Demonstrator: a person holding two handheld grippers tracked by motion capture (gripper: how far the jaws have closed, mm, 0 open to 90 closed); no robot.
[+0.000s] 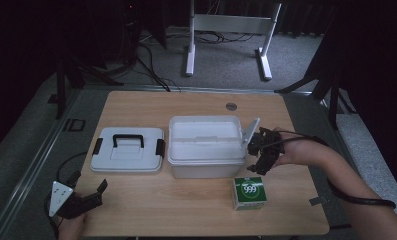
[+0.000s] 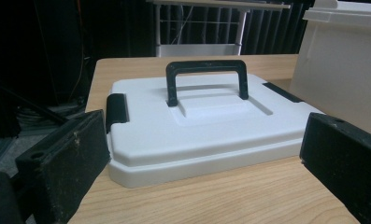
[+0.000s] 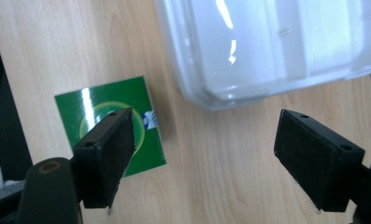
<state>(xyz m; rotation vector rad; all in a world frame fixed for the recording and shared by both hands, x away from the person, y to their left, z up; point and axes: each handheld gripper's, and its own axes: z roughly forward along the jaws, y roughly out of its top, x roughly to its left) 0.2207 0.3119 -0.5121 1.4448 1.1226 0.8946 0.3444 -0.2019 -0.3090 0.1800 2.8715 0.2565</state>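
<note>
An open translucent white storage box [image 1: 206,145] stands at the table's middle, and its corner [image 3: 267,46] shows from above in the right gripper view. Its white lid [image 1: 128,149] with a black handle [image 2: 206,79] lies flat to the left. A green box marked 999 [image 1: 249,192] sits in front of the storage box's right corner. My right gripper [image 1: 259,155] hovers open beside that corner, above the green box [image 3: 94,116] and bare table. My left gripper [image 1: 88,192] rests open near the front left edge, facing the lid [image 2: 197,135].
The wooden table [image 1: 196,215] has bare room along its front and behind the box. A round grommet [image 1: 230,106] sits at the back. A white desk frame [image 1: 226,35] and cables lie on the floor beyond. Dark stands flank the table.
</note>
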